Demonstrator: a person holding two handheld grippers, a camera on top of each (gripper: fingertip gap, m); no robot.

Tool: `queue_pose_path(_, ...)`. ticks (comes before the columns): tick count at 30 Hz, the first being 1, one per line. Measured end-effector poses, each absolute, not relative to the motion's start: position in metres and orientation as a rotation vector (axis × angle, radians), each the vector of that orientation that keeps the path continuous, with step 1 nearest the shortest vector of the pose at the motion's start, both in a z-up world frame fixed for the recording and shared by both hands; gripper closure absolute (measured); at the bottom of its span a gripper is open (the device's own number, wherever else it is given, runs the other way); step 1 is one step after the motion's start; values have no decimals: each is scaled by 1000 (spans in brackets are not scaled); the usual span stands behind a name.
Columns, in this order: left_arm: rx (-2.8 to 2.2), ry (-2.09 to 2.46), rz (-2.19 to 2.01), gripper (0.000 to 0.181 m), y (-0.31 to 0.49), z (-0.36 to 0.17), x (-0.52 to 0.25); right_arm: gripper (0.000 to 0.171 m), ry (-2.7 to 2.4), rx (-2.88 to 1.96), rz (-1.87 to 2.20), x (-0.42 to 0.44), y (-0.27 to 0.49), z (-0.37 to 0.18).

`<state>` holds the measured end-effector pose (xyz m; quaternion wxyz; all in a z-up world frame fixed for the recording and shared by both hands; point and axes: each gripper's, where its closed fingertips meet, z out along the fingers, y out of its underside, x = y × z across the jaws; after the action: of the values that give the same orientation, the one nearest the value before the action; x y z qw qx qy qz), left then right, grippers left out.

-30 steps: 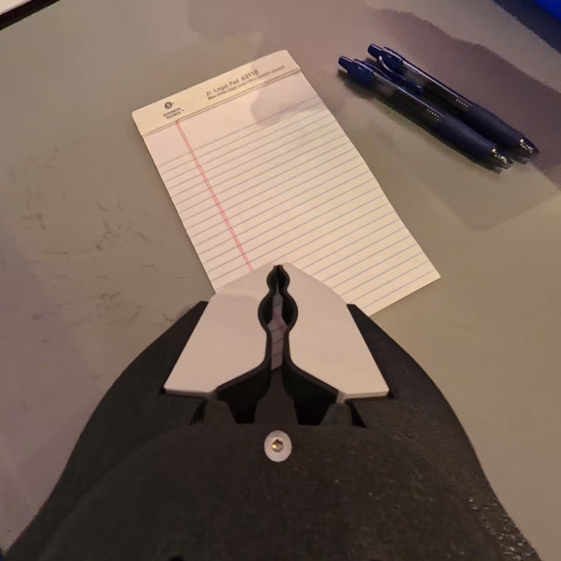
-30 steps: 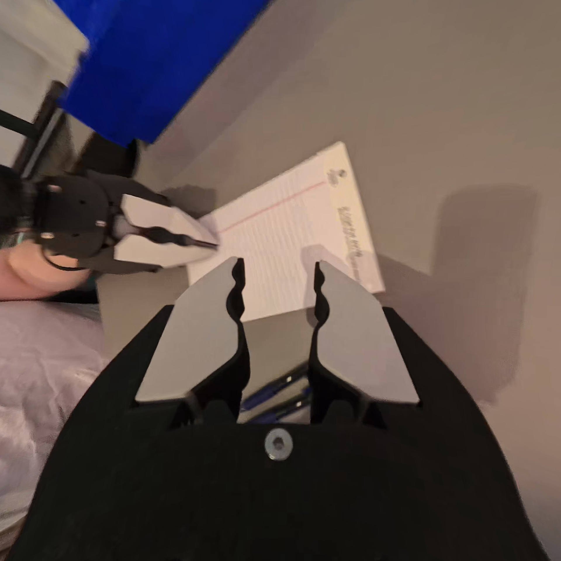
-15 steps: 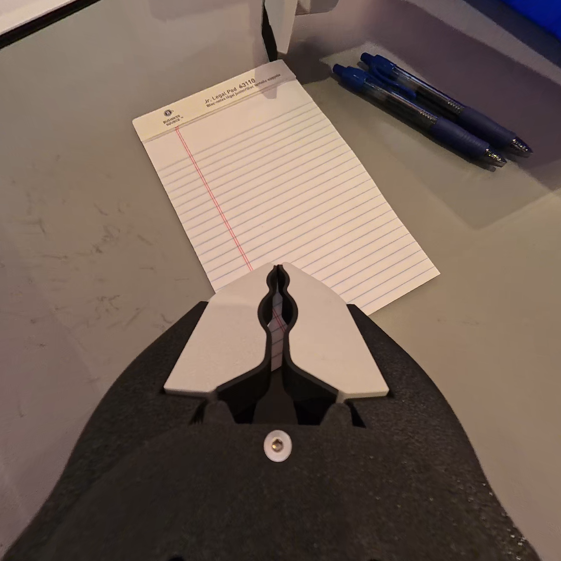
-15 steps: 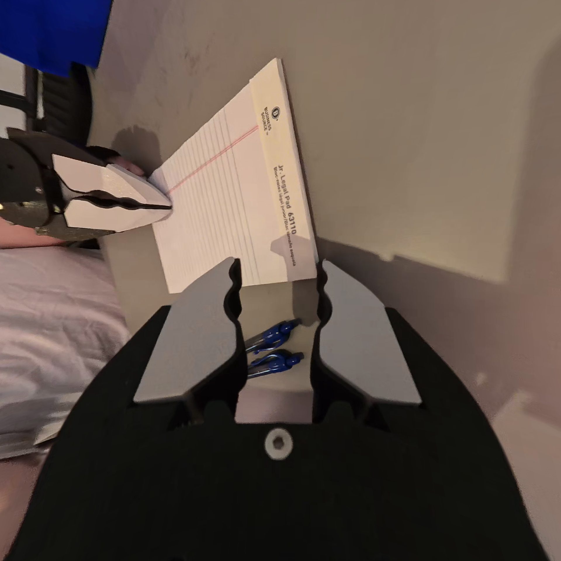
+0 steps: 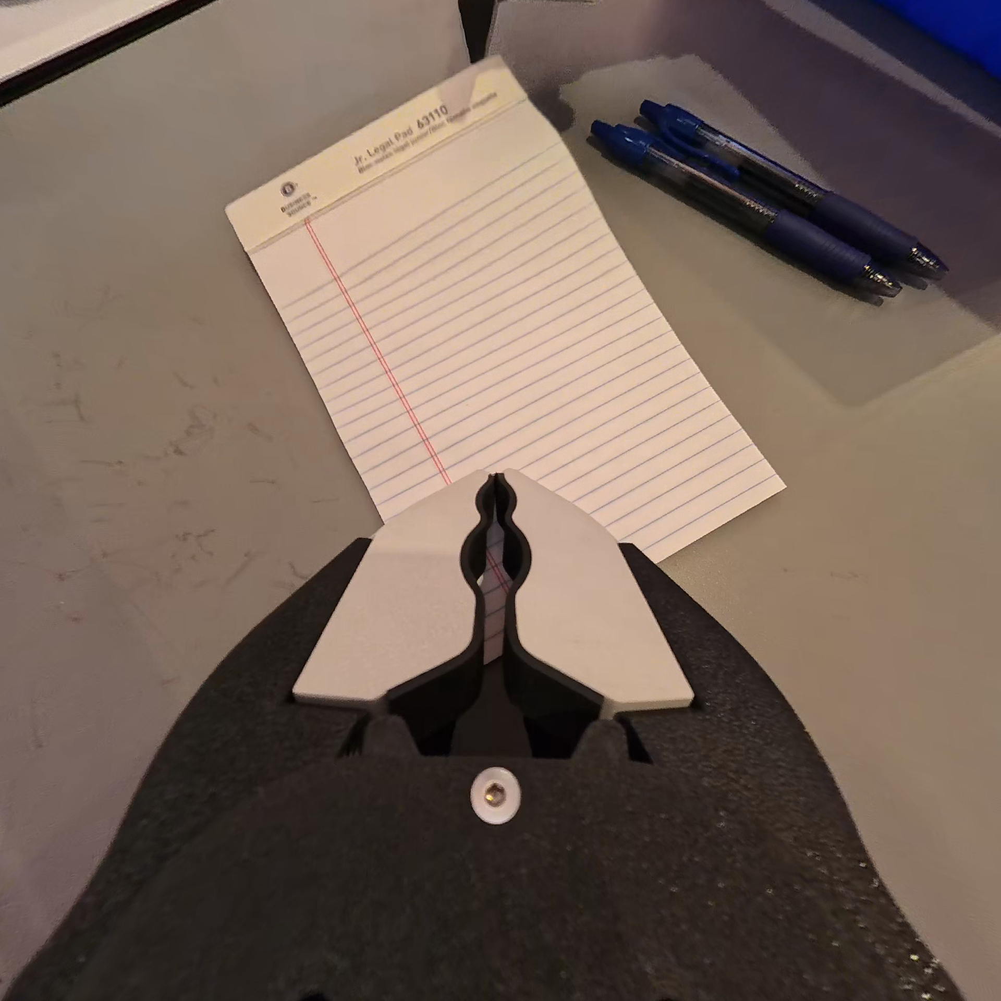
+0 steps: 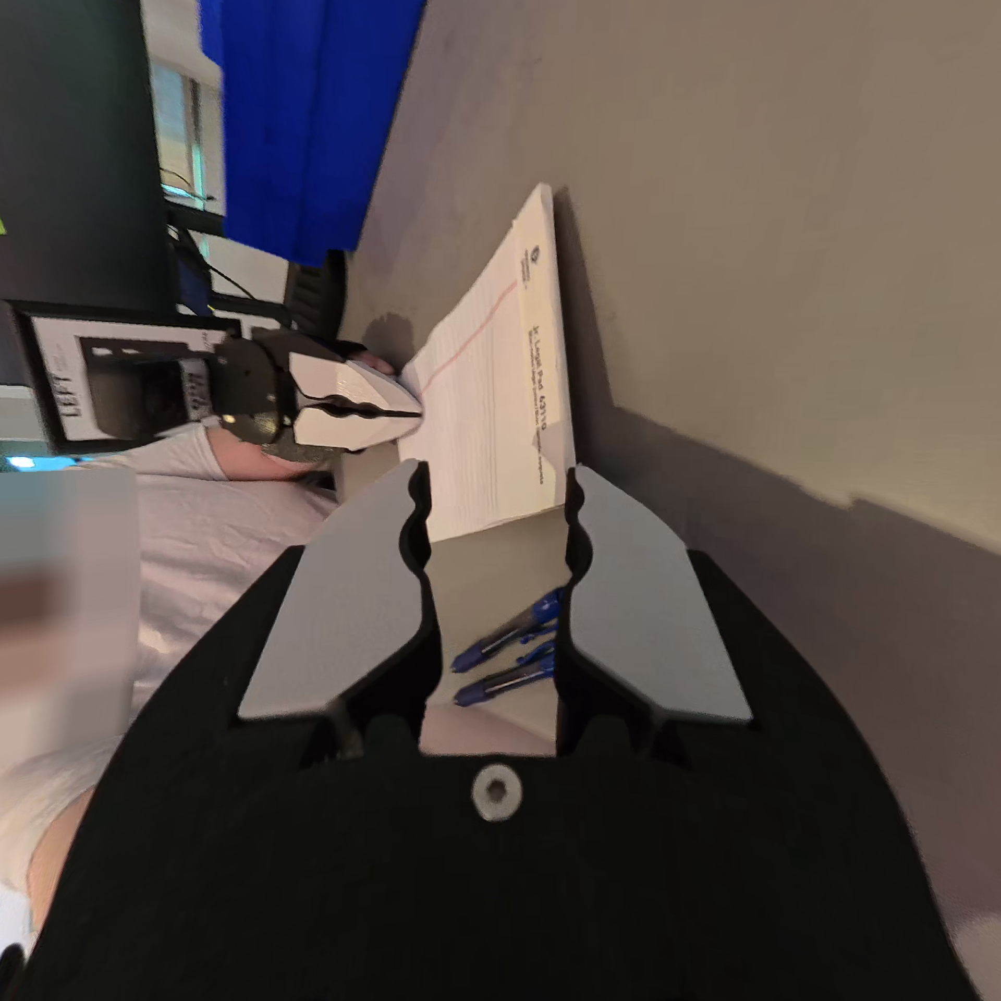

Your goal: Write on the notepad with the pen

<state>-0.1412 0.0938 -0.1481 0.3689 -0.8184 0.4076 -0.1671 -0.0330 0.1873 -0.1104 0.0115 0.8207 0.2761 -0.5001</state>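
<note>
Right claw swung lower over two blue gel pens, fingers spread, left claw pressed together on white lined notepad, matte grey desk, blue panel behind

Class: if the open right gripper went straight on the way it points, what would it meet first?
Probably the two blue retractable pens lying between the right gripper's open fingers, then the white lined notepad beyond; depth is unclear.

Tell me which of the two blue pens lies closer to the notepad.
The nearer blue pen, the one alongside the far pen on the side facing the notepad; the other lies beyond it.
</note>
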Motion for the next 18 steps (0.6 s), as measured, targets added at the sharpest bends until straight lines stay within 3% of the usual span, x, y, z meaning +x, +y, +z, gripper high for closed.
queue_pose_path(3, -2100, 1046, -428, 181, 94, -148, -141, 127, 811, 2552, -1638, -34, 188, -103)
queue_pose_path(8, -2095, 1053, -429, 181, 94, -148, -141, 113, 803, 2614, -1428, -33, 182, -129)
queue_pose_path(18, -2095, 1042, -428, 181, 94, -148, -141, 132, 862, 2653, -1251, -20, 180, -139)
